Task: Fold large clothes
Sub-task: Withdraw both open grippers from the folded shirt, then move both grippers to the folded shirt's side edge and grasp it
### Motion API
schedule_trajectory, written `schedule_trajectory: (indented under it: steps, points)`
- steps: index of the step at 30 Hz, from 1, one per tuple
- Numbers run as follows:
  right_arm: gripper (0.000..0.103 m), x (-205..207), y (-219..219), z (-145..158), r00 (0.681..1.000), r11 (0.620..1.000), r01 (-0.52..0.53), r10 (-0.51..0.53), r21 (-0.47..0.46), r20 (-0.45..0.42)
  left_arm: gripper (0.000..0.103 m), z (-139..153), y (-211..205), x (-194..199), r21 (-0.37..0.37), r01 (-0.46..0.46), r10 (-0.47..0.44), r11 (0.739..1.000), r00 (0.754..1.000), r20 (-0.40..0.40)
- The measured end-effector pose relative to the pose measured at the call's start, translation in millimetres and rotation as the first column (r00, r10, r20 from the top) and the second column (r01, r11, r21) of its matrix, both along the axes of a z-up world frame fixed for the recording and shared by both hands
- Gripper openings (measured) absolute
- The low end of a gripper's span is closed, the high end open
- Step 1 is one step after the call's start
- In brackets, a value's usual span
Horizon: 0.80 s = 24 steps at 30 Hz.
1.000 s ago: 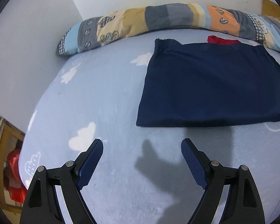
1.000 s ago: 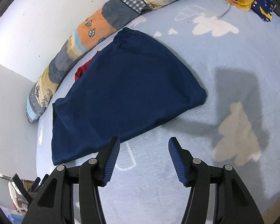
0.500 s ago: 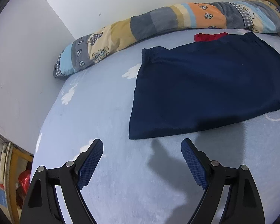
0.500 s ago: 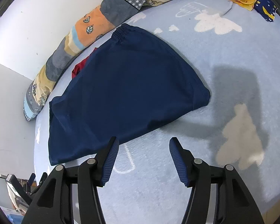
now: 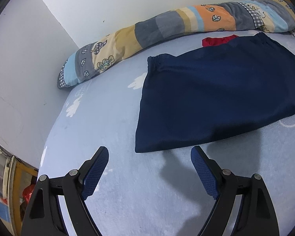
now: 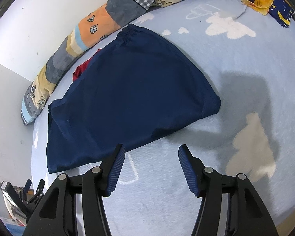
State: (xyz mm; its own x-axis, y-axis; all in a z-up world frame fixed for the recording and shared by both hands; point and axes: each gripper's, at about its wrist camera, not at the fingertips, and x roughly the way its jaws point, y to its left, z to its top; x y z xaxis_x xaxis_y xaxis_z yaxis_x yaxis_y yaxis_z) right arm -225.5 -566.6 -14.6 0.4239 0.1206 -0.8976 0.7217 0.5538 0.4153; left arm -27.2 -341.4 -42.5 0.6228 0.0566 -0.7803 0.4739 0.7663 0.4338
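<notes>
- While my left gripper [image 5: 149, 169] and right gripper [image 6: 151, 166] hover with fingers wide apart, empty, the navy shorts [image 5: 216, 96] lie flat on the bed [image 5: 108, 118].
- I judge I'm between folds; next, grasp the near hem corners.

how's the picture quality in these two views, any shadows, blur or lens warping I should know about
Left wrist view: sharp, strong fisheye bending of the blue bedsheet, dark corners, and a gripper shadow under the navy garment's near edge. Right wrist view: same warping, a large soft shadow on the sheet right of the garment, no glare; the patchwork bolster is slightly soft near the rim.
</notes>
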Motion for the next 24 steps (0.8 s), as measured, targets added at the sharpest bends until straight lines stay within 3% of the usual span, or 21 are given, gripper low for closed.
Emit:
schedule_trajectory:
  steps: [4, 5, 8, 9, 11, 14, 18, 24]
  points:
    - [0.060, -2, -3, -3, 1.000, 1.000, 0.015, -0.015, 0.013, 0.001, 0.086, -1, 0, 3, -0.010, -0.011, 0.011, 1.000, 1.000, -0.019]
    - [0.061, -4, -5, -5, 1.000, 0.999, 0.025, -0.025, 0.029, 0.006, 0.086, -1, 2, 6, -0.007, -0.051, 0.050, 0.999, 0.998, -0.029]
    - [0.062, -12, -13, -16, 0.996, 0.991, 0.089, -0.091, 0.104, 0.020, 0.086, -5, 16, 24, -0.084, -0.131, 0.118, 0.988, 0.983, -0.139]
    - [0.063, -16, -16, -20, 0.993, 0.984, 0.114, -0.119, 0.134, 0.027, 0.086, -7, 25, 33, -0.136, -0.182, 0.151, 0.974, 0.966, -0.211]
    - [0.063, -26, -24, -29, 0.980, 0.962, 0.180, -0.193, 0.205, 0.046, 0.086, -16, 43, 48, -0.235, -0.290, 0.191, 0.927, 0.910, -0.368]
    - [0.063, -38, -33, -40, 0.955, 0.923, 0.257, -0.288, 0.287, 0.072, 0.085, -27, 63, 63, -0.319, -0.418, 0.217, 0.851, 0.832, -0.511]
    - [0.062, -45, -39, -52, 0.927, 0.891, 0.304, -0.358, 0.338, 0.111, 0.085, -34, 75, 76, -0.389, -0.501, 0.203, 0.773, 0.776, -0.597]
    - [0.062, -44, -43, -73, 0.897, 0.865, 0.347, -0.419, 0.363, 0.140, 0.083, -55, 100, 92, -0.479, -0.642, 0.165, 0.599, 0.684, -0.710]
